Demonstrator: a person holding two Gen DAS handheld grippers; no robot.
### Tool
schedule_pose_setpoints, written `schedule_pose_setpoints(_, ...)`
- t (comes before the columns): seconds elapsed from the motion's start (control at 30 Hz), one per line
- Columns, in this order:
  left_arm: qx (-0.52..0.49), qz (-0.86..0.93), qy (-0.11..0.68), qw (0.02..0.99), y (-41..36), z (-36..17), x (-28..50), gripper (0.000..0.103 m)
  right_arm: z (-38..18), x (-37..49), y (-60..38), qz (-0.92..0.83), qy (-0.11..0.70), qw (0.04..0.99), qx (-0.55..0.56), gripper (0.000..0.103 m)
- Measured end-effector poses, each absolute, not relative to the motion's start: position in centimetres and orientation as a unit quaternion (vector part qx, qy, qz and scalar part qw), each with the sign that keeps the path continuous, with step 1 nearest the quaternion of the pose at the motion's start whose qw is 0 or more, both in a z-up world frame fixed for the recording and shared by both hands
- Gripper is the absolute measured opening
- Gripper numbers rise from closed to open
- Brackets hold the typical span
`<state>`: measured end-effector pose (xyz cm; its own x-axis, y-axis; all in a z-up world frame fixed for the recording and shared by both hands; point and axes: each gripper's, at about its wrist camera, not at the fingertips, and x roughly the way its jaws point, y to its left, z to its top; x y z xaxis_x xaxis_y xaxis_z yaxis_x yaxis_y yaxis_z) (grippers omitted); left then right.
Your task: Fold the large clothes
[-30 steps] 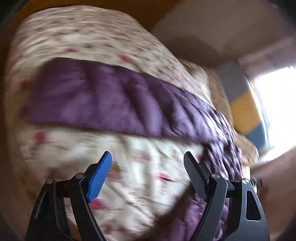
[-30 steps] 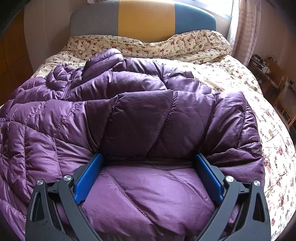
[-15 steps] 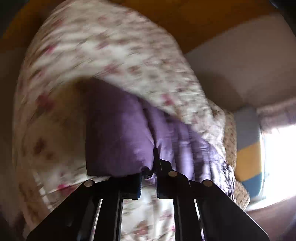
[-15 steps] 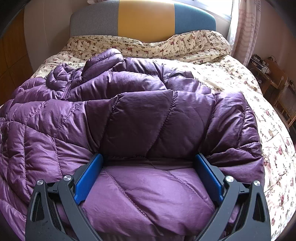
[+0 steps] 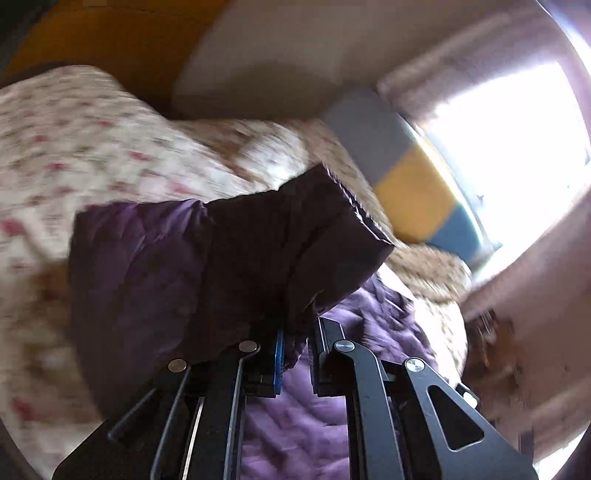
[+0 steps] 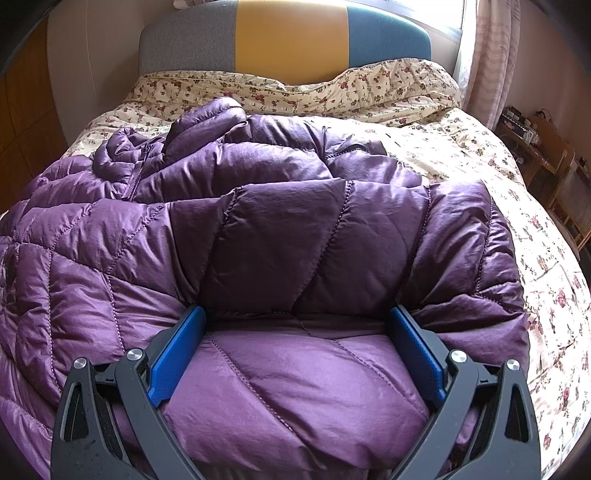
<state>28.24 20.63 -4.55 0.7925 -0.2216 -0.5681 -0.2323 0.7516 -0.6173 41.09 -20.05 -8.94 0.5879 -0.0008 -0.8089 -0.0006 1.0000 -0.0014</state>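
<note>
While your left tongs pinch the jacket's edge, your right tongs rest wide on it; bare bed lies rightward.

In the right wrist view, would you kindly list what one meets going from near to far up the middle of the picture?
Right gripper → purple jacket → floral bedspread → headboard.

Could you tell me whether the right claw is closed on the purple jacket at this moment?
No, the right claw stands wide open, with the purple jacket bulging between its blue pads.
</note>
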Motion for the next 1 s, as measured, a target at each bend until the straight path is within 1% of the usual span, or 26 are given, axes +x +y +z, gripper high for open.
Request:
schedule_pose_setpoints(0.2,-0.338,-0.094,0.361,0.864,12.3,-5.8,34.5,0.011,-8.9,41.1,-20.0,0.002,0.453,0.891,0.004,0.098)
schedule_pose_setpoints(0.43,-0.317,-0.189,0.392,0.843,3.6,-6.5,38.1,0.011,-8.9,41.1,-20.1,0.004,0.453,0.892,0.006,0.098)
schedule_pose_setpoints(0.7,-0.311,-0.272,0.417,0.81,-2.0,-7.8,40.7,0.011,-8.9,41.1,-20.0,0.007,0.451,0.893,0.012,0.098)
schedule_pose_setpoints(0.77,-0.312,-0.28,0.428,0.8,-2.1,-8.1,41.2,0.023,-8.9,41.2,-19.9,0.006,0.451,0.892,0.012,0.098)
schedule_pose_setpoints(0.83,-0.316,-0.28,0.426,0.8,-2.1,-8.2,41.8,0.063,-9.0,41.1,-20.1,0.007,0.451,0.893,0.012,0.098)
schedule_pose_setpoints(0.87,-0.318,-0.28,0.422,0.802,-1.6,-8.1,41.5,0.067,-8.9,41.1,-20.1,0.006,0.451,0.892,0.011,0.098)
schedule_pose_setpoints(1.0,-0.321,-0.276,0.41,0.808,-0.4,-7.4,41.0,0.068,-8.9,41.0,-20.1,0.004,0.452,0.892,0.008,0.098)
